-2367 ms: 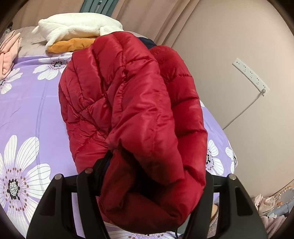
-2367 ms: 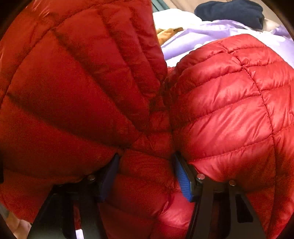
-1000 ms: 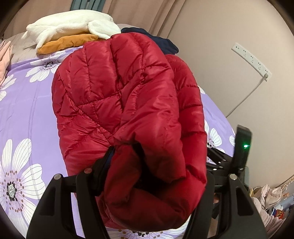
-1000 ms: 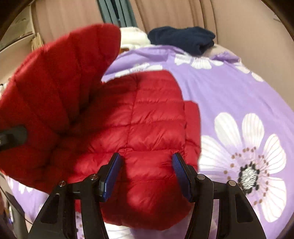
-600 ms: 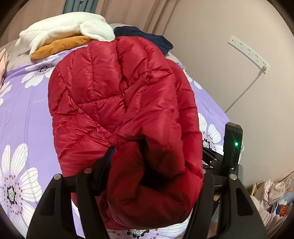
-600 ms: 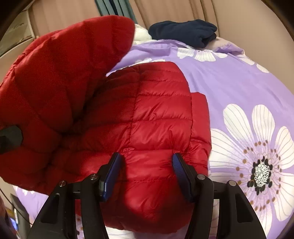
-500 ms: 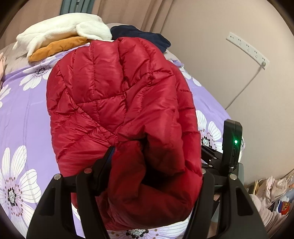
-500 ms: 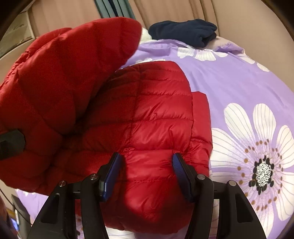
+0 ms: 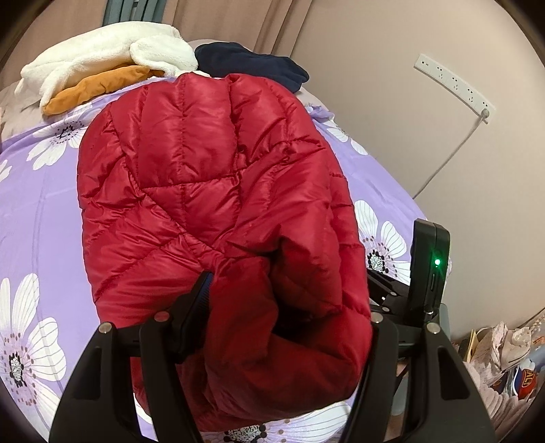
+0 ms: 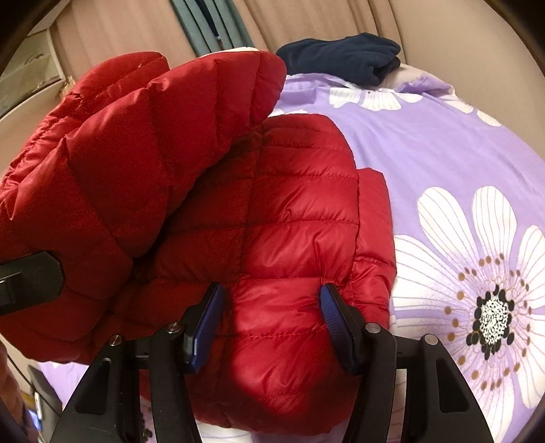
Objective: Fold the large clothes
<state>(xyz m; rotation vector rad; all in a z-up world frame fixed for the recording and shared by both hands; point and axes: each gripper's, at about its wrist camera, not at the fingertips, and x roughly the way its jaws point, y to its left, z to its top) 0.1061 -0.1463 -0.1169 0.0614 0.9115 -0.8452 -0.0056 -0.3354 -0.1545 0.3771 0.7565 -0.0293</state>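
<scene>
Purple floral bedsheet [image 10: 425,143] under red puffer jacket [image 9: 211,191]; curtains [image 10: 299,17] behind it. L gripper [image 9: 282,306] clamps a bunched jacket fold. R gripper [image 10: 270,306] spread wide over jacket edge, gripping nothing.

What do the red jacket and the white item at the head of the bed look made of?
Red puffer jacket: glossy, thin synthetic shell, probably nylon or polyester, over padded fill; stitched quilting and sheen show it.
White item: matte, fuzzy plush, likely fleece; soft nap, no shine.
</scene>
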